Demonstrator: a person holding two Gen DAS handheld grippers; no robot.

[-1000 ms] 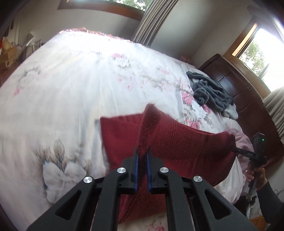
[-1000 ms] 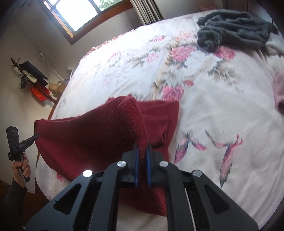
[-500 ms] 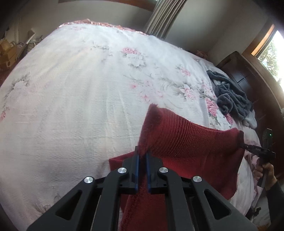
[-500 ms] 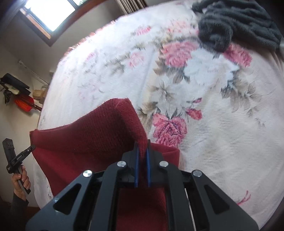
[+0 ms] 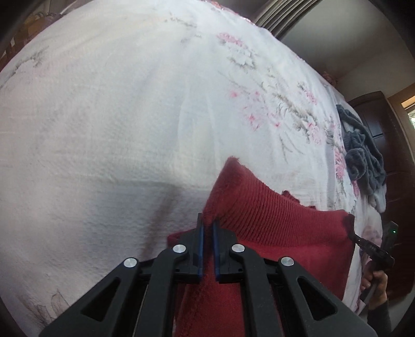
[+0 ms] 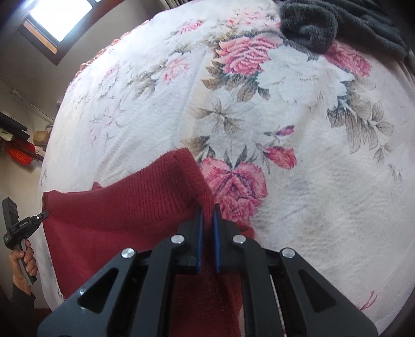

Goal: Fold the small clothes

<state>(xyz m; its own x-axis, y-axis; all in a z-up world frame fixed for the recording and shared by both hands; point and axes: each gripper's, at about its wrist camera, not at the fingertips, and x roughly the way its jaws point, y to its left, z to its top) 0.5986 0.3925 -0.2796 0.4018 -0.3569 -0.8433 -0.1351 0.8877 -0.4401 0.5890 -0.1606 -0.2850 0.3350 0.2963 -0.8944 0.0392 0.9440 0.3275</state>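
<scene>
I have the left hand-held gripper (image 5: 208, 225) and right hand-held gripper (image 6: 206, 210) each clamped on a corner of the red knit garment (image 5: 272, 223), stretched above the floral bed (image 5: 116, 116). A grey garment pile (image 6: 324, 23) lies well apart; open bedspread lies ahead.

Both views now sit closer to the floral bedspread (image 5: 103, 129), which fills more of each picture than a second ago. The far part of the red knitted garment (image 5: 272, 220) that lay spread on the bed beyond the raised edge has dropped out of sight behind that edge; only a sliver shows beside the left hand-held gripper (image 5: 207, 228). In the right wrist view the grey clothes (image 6: 324, 28) appear larger and nearer the top, and the window has slid toward the corner.
</scene>
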